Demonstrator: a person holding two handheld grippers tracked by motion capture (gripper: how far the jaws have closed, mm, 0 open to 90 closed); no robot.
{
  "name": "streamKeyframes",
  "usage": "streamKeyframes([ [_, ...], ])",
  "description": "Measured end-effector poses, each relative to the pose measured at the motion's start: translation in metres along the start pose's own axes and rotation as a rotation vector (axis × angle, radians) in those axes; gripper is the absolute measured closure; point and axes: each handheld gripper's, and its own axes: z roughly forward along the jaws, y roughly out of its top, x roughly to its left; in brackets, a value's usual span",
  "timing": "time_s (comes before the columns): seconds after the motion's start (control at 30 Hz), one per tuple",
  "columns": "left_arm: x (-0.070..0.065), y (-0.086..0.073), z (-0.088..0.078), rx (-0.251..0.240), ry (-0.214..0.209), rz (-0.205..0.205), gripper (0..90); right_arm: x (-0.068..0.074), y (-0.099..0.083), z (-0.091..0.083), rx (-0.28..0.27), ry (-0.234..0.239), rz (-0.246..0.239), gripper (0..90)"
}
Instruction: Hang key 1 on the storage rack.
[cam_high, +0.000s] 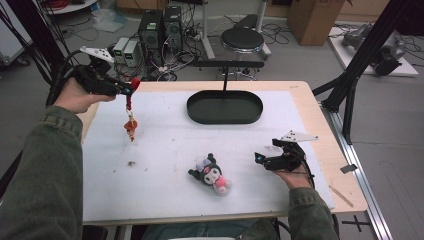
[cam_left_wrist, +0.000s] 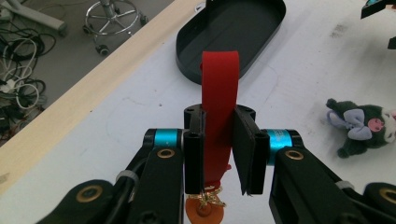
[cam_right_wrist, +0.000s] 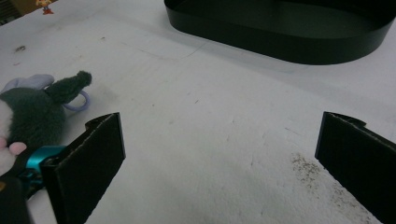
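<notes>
**Charm dangling, strap barely pinched**

We are watching the left gripper holding a red strap pinched between its jaws at ten o'clock over the white mat, a small orange charm hanging below it. The right gripper is resting at four o'clock with its jaws spread wide on nothing, just beside the plush toy. We are judging the strap may be slipping, or the charm swinging wide of the black tray at twelve o'clock.
</notes>
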Motion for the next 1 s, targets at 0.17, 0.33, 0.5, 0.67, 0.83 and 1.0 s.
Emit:
streamKeyframes([
  [0.17,-0.003,0.011,0.010,0.024,-0.004,0.006,74.7,0.001,0.001,0.000,-0.003,0.006,-0.008,0.5],
  [0.33,-0.005,0.028,0.015,-0.005,-0.023,0.015,74.6,0.001,0.001,0.001,0.001,0.010,-0.001,0.5],
  [0.5,0.001,0.040,0.025,-0.028,-0.032,0.001,74.8,0.000,0.001,0.000,-0.005,0.009,-0.008,0.5],
  [0.67,0.004,0.050,0.036,-0.041,-0.037,0.003,74.8,0.002,0.000,-0.001,0.010,-0.001,-0.010,0.5],
  [0.83,0.003,0.061,0.044,-0.022,-0.018,0.030,74.7,-0.002,-0.002,-0.001,0.030,-0.020,-0.006,0.5],
  [1.0,-0.004,0.083,0.058,-0.002,-0.018,0.060,74.7,-0.002,-0.002,-0.001,0.025,-0.021,-0.009,0.5],
])
